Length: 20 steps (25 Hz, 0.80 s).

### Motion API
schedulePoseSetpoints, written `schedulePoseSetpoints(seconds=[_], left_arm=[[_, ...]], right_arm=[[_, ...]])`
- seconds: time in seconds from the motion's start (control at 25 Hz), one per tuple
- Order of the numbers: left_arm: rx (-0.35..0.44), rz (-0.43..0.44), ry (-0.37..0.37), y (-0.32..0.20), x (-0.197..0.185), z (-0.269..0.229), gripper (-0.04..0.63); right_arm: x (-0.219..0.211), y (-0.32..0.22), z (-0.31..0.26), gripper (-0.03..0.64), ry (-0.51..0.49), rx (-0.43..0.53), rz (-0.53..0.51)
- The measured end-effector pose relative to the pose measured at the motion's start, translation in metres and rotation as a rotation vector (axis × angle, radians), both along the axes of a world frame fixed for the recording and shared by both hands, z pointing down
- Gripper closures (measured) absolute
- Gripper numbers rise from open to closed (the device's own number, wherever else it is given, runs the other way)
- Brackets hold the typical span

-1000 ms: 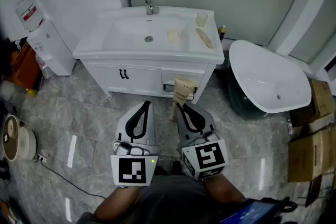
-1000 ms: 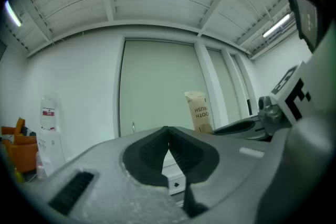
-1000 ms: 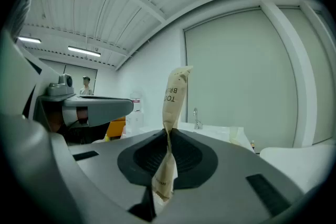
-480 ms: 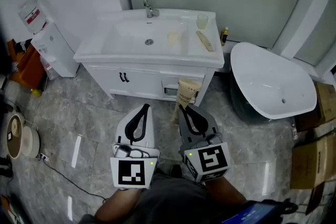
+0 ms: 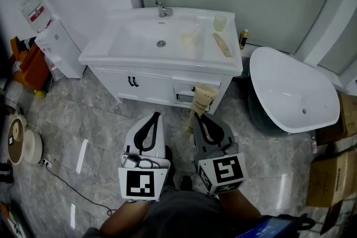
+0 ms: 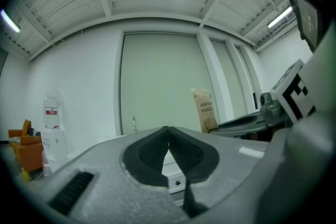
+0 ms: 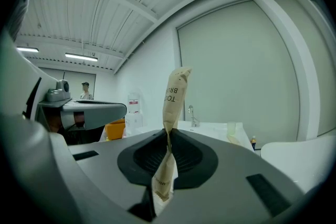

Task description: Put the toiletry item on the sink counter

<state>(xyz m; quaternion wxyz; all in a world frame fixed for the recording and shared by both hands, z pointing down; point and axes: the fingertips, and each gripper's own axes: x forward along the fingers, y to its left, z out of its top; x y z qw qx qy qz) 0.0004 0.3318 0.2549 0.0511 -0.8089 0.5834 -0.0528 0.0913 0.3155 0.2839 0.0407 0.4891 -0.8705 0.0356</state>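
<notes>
Ahead of both grippers, the white sink surface [image 5: 111, 52] stood beside a tub [image 5: 290, 92], well apart from the upright toothbrush packet [image 5: 202, 98] pinched low in the right gripper [image 5: 199, 117], its fingers closed on it, while the left gripper [image 5: 154, 116] sat with fingers together and empty, and a cup [image 5: 220, 22] and flat packet [image 5: 222, 44] took the surface's right end.

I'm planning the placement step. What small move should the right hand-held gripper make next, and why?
Probably lift it forward toward the sink counter. The right hand-held gripper is shut on the toothbrush packet, and in the head view that packet sits in front of the cabinet, short of the counter's edge.
</notes>
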Motion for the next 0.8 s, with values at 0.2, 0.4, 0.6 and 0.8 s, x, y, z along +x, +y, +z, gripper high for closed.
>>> schedulePoseSetpoints(seconds=[0.2,0.4,0.6,0.8], left_arm=[[-0.014,0.010,0.019,-0.030,-0.003,0.005,0.583],[-0.036,0.023,0.023,-0.072,-0.010,0.012,0.583],[-0.063,0.031,0.036,-0.114,-0.029,0.021,0.583],[-0.040,0.058,0.039,-0.154,-0.048,0.013,0.581]], right_arm=[[-0.001,-0.027,0.010,0.584,0.011,-0.022,0.017],[-0.006,-0.068,0.021,0.584,0.008,-0.060,0.044],[-0.026,-0.107,0.030,0.584,0.027,-0.087,0.046],[-0.045,-0.145,0.027,0.584,0.029,-0.080,0.071]])
